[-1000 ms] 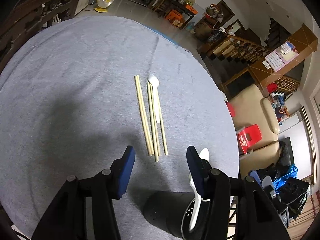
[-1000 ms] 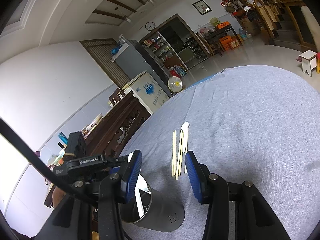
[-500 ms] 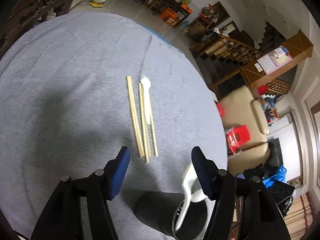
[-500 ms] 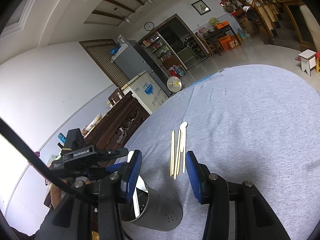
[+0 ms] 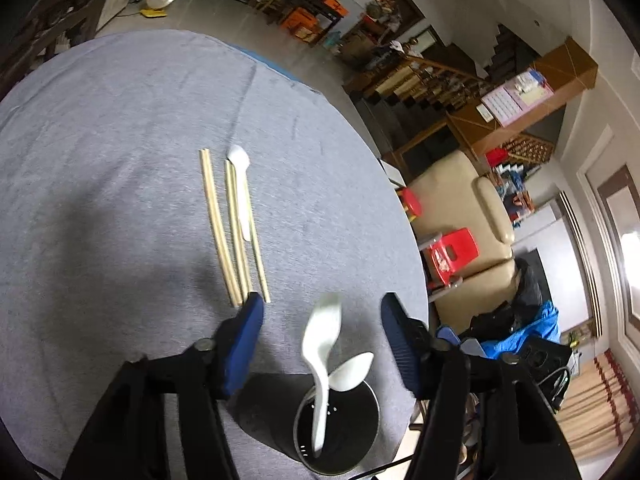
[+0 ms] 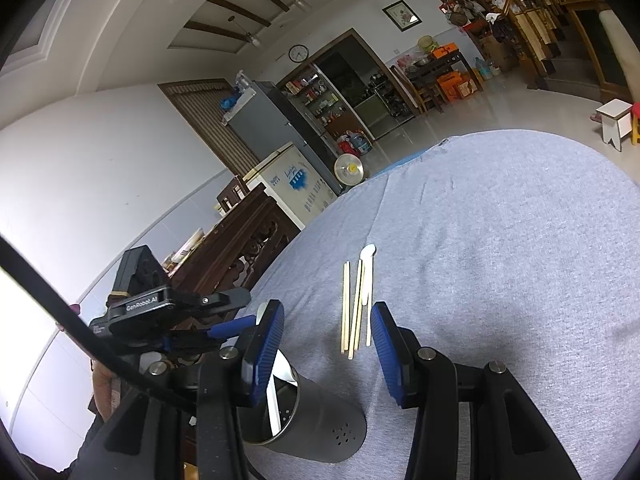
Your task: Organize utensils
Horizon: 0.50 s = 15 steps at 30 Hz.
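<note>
Both claws are spread wide with nothing in them: the left claw (image 5: 320,322) hangs right above the dark perforated metal utensil cup (image 5: 338,436), which has two white plastic spoons (image 5: 322,344) standing in it. The pale wooden chopsticks (image 5: 230,228) and another small white spoon (image 5: 241,184) lie together on the grey cloth tabletop (image 5: 100,160), just beyond the right claw (image 6: 326,338).
</note>
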Each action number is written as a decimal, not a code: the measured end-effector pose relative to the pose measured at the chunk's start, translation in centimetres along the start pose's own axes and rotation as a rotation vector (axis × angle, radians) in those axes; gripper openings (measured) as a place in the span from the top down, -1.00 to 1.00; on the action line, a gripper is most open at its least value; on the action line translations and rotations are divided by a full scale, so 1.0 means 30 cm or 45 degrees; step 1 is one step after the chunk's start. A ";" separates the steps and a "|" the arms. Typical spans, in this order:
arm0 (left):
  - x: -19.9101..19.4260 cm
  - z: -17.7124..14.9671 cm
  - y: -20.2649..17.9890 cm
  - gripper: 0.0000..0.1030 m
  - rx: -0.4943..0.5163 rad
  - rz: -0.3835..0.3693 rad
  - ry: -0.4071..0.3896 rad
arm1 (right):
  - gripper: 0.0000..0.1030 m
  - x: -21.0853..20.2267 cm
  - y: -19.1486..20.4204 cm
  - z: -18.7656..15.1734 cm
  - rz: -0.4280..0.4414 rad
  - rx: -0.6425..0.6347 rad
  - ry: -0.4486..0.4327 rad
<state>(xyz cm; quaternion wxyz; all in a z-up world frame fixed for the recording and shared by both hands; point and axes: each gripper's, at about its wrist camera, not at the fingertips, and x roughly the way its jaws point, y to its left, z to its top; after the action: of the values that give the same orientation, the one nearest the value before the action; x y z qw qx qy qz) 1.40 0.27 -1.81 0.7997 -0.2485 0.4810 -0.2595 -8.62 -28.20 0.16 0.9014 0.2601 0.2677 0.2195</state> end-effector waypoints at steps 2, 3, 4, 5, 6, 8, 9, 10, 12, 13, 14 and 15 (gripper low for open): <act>0.016 -0.002 -0.006 0.40 0.005 0.015 0.019 | 0.06 -0.004 -0.005 0.001 -0.002 0.002 -0.004; 0.023 -0.004 -0.007 0.59 0.008 0.019 0.025 | 0.06 -0.006 -0.008 0.001 -0.002 0.004 -0.005; 0.028 -0.006 -0.007 0.81 0.010 0.019 0.030 | 0.06 -0.008 -0.011 0.002 -0.001 0.008 -0.006; 0.031 -0.007 -0.007 0.84 0.008 0.025 0.033 | 0.06 -0.011 -0.012 0.004 0.000 0.011 -0.008; 0.034 -0.009 -0.004 0.85 0.010 0.028 0.029 | 0.06 -0.014 -0.014 0.003 0.001 0.012 -0.010; 0.025 -0.017 -0.008 0.87 0.022 0.010 0.016 | 0.06 -0.014 -0.012 0.004 0.004 0.009 -0.011; 0.016 -0.025 -0.014 0.87 0.034 0.007 0.008 | 0.06 -0.012 -0.010 0.005 0.005 0.006 -0.011; 0.009 -0.033 -0.020 0.87 0.044 0.010 0.000 | 0.06 -0.012 -0.010 0.007 0.006 0.005 -0.012; -0.014 -0.058 -0.033 0.87 0.075 0.012 -0.013 | 0.06 -0.012 -0.008 0.011 0.008 0.005 -0.013; -0.025 -0.070 -0.042 0.87 0.091 0.020 -0.021 | 0.06 -0.011 -0.006 0.013 0.008 0.002 -0.016; -0.036 -0.082 -0.050 0.87 0.108 0.027 -0.026 | 0.06 -0.010 -0.006 0.015 0.007 0.000 -0.015; -0.043 -0.092 -0.057 0.86 0.122 0.026 -0.025 | 0.06 -0.007 -0.006 0.017 0.008 0.001 -0.012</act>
<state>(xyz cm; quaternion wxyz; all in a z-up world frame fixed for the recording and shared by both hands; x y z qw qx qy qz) -1.91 -0.55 -1.02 0.8179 -0.2075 0.4628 -0.2715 -8.44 -28.62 0.50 0.9019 0.2623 0.2627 0.2209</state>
